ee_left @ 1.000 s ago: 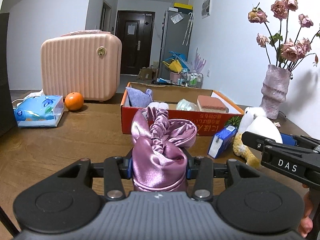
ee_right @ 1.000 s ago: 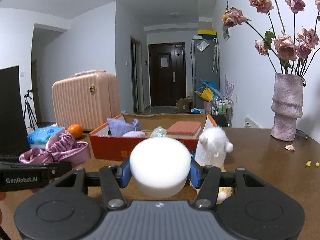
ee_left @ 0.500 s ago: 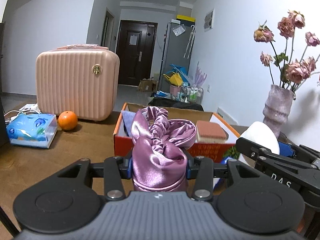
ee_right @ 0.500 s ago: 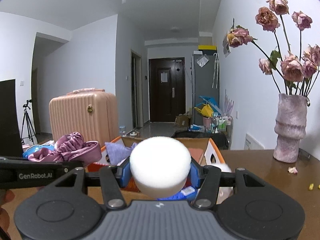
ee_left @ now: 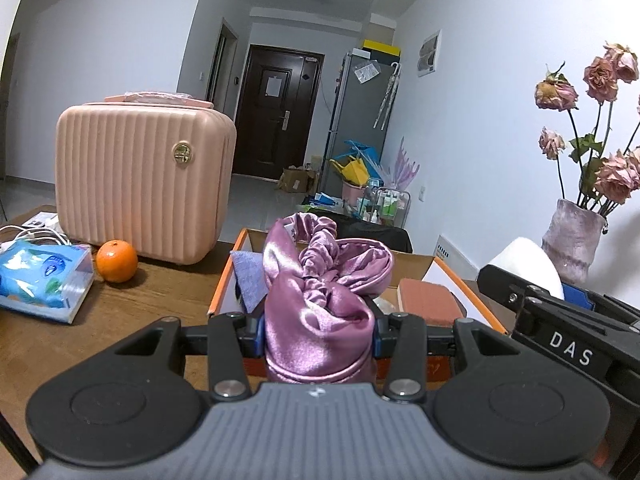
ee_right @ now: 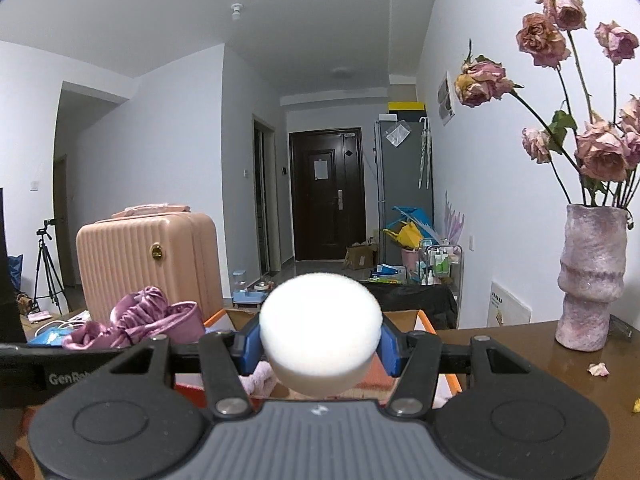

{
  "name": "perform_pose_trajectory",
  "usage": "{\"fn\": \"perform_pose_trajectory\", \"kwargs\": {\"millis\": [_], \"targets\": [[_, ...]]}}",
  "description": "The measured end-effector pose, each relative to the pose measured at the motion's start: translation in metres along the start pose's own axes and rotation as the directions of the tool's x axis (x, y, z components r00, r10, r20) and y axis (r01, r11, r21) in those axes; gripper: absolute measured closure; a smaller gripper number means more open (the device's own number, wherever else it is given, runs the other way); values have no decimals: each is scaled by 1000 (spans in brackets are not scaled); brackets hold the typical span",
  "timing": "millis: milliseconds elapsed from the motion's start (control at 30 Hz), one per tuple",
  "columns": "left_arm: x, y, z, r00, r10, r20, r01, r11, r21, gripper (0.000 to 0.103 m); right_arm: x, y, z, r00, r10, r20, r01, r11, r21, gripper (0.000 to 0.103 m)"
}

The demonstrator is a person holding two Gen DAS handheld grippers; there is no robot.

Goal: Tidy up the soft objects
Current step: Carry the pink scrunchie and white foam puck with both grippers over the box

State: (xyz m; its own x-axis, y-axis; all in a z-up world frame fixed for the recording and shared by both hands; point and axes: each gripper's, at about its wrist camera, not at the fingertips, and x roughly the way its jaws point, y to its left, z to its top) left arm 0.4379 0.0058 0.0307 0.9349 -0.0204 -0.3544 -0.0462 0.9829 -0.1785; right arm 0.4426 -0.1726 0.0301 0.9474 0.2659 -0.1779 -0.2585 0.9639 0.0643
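Observation:
My left gripper [ee_left: 318, 330] is shut on a bunched purple satin cloth [ee_left: 320, 300], held above the near wall of an orange cardboard box [ee_left: 224, 280]. Inside the box lie a lilac cloth [ee_left: 248, 276] and a brick-coloured sponge [ee_left: 426, 294]. My right gripper [ee_right: 320, 344] is shut on a round white sponge [ee_right: 320, 330], also over the box [ee_right: 426, 322]. In the left wrist view the right gripper's body [ee_left: 568, 338] and the white sponge [ee_left: 528, 260] show at the right. The satin cloth [ee_right: 140, 320] shows at the left of the right wrist view.
A pink ribbed case [ee_left: 140, 184], an orange [ee_left: 117, 261] and a blue tissue pack [ee_left: 40, 280] stand on the wooden table [ee_left: 120, 320] to the left. A vase of dried roses [ee_right: 592, 280] stands at the right, with petals on the table.
Both grippers have risen and moved forward over the box with their objects still held. The plush toy and blue carton near the box have dropped out of sight.

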Motion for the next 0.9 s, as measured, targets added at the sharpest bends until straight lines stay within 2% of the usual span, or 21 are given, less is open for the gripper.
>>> {"fn": "perform_pose_trajectory", "kwargs": {"millis": [467,900], "targets": [[51,-1,12,1000,3,-12,-3,1000,-3,58,55,1,10,999,-12,-50,12,1000,2,48],[95,4,25,999,32,-28,-33,999,-30,58,101,-3,22,994,-40,-105,39,999,-12,48]]}}
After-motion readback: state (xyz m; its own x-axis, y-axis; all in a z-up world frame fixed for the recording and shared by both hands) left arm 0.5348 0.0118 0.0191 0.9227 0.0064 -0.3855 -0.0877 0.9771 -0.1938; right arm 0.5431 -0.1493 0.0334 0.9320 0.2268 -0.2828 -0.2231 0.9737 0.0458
